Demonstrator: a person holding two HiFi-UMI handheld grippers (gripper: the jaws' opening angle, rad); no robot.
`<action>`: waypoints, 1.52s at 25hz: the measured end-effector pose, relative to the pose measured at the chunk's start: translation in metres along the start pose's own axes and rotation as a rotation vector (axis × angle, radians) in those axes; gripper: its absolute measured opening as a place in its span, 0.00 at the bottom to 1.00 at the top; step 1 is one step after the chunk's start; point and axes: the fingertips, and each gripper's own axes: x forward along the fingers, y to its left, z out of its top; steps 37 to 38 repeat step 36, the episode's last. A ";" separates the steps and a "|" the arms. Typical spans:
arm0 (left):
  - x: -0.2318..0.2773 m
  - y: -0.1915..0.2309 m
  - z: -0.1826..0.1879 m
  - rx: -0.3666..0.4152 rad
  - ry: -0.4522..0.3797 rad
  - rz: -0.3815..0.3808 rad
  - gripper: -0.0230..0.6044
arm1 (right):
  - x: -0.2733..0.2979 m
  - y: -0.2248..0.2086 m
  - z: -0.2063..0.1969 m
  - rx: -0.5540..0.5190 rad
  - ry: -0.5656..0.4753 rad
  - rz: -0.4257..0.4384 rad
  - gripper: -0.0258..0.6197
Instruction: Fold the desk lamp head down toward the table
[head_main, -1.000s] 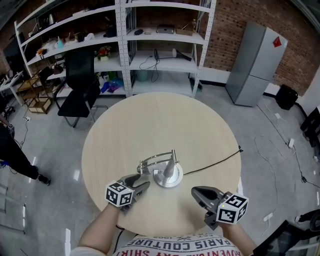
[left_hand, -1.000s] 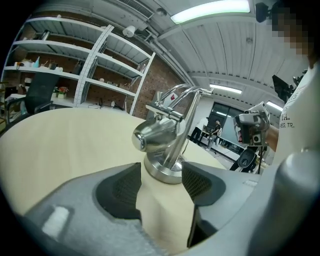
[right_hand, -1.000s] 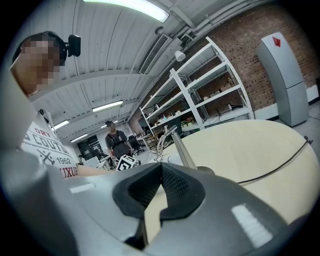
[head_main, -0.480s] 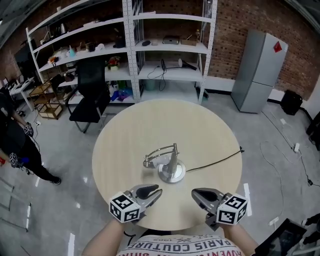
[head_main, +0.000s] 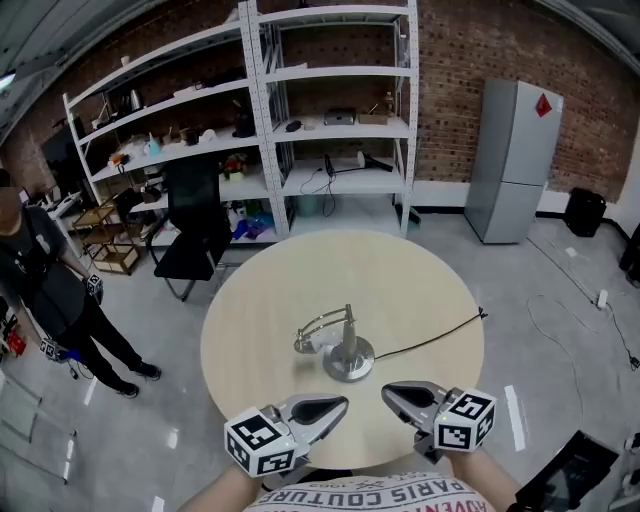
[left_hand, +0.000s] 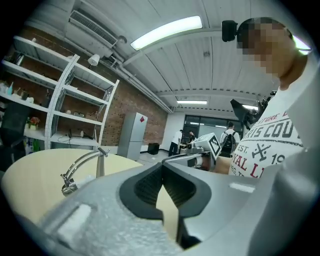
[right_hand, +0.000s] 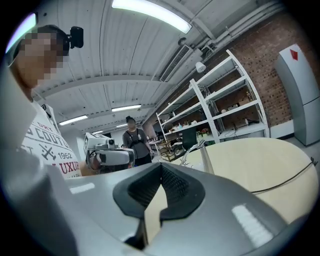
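Bright and even in the head view, lit from above, with only a faint soft shadow beside the lamp (head_main: 343, 345) on the pale table (head_main: 420, 290). Bent by a wide lens toward the edges, most plainly along the shelves (head_main: 200, 130) at upper left. Blown out on the ceiling tube lights (left_hand: 167, 31) near the top of both gripper views. Black in all 4 corners there. Blurred across the lower half, sharper farther off.

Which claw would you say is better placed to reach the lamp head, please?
Probably the left claw: the lamp head hangs on its side of the base. Its jaws have just been closing, empty. The right claw sits on the other side.
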 end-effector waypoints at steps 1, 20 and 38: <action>0.000 -0.003 0.001 0.016 0.014 0.005 0.04 | 0.000 0.003 0.002 -0.005 -0.002 0.006 0.04; -0.003 -0.012 -0.016 0.013 0.056 0.046 0.04 | -0.005 0.024 -0.011 -0.056 0.038 0.028 0.04; -0.002 -0.018 -0.017 0.027 0.061 0.057 0.03 | -0.012 0.025 -0.015 -0.057 0.034 0.020 0.04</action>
